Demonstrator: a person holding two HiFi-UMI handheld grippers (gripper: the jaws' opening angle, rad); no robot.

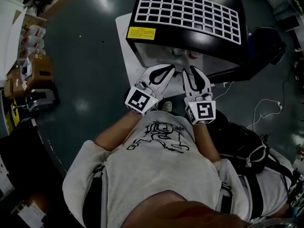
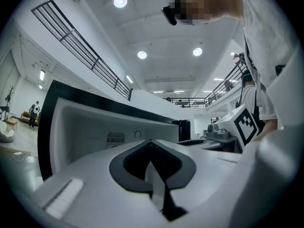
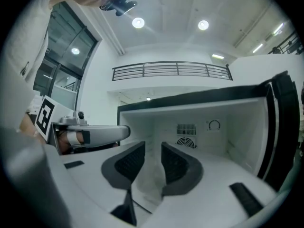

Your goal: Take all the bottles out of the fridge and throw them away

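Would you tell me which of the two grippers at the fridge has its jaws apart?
The right gripper: a clear gap shows between its jaws, with nothing held, while the left gripper's jaws meet at their tips.

The fridge (image 1: 187, 30) — black, white-lined — is seen open; a vent (image 3: 186, 129) and dial (image 3: 214, 125) are set in its back wall.

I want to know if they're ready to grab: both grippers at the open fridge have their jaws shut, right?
Not both. The right gripper has its jaws apart, as the right gripper view shows; the left gripper is shut. Both are at the fridge.
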